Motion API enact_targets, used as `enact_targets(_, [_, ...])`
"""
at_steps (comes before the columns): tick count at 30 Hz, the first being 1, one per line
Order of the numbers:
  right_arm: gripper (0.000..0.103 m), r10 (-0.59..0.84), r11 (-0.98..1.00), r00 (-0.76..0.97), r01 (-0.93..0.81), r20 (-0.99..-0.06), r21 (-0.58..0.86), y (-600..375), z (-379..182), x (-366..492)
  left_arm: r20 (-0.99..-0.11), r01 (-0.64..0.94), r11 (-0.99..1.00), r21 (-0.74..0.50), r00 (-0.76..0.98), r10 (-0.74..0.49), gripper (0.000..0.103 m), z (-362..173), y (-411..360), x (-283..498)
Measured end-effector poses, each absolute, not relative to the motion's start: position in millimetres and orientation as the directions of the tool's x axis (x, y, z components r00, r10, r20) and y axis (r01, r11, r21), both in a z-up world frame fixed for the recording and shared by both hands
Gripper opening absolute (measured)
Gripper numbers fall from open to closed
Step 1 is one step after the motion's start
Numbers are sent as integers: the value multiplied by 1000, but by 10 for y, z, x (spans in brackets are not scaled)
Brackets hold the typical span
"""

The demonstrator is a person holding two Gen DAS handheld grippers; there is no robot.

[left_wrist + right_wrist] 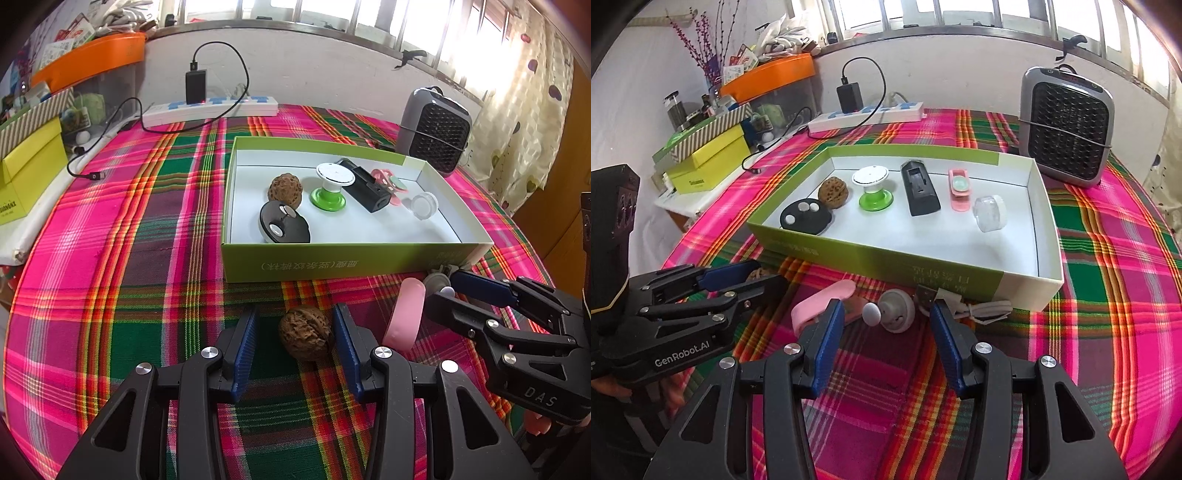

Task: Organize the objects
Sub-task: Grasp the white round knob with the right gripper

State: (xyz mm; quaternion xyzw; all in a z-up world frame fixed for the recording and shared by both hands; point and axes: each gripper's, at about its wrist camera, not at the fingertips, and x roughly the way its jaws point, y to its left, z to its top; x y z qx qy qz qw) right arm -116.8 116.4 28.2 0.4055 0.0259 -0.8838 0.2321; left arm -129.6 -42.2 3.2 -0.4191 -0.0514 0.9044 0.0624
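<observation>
A brown walnut (pixel 305 332) lies on the plaid cloth between the open fingers of my left gripper (pixel 295 334), close to the right finger. A green-walled box (pixel 343 264) (pixel 886 267) holds another walnut (pixel 285 191), a black round device (pixel 284 223), a green-and-white stand (pixel 332 184), a black rectangular device (pixel 367 189), a pink item (pixel 959 188) and a clear round case (pixel 990 212). My right gripper (pixel 886 325) is open around a white round gadget (pixel 894 312). A pink clip (pixel 820 301) lies at its left finger, a coiled white cable (pixel 979 308) at its right.
A grey heater (pixel 1067 125) stands behind the box at right. A white power strip (pixel 864 112) with a black charger and cable lies at the table's back. Yellow boxes (pixel 709 162) and an orange-lidded bin (pixel 772 79) crowd the left side.
</observation>
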Motion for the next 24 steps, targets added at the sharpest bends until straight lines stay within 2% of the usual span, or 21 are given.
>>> enact_targets(9, [30,-359,-909,-583,395,-729,131,1149,278,-1157,-751,-70,-987,-146,-641,157,39,34,-426,-1295])
enact_targets(24, [30,-374,-907,-567,388,-734,163,1254,278,-1037,-752,-70,-987,-147,-641,157,39,37,-421,-1294])
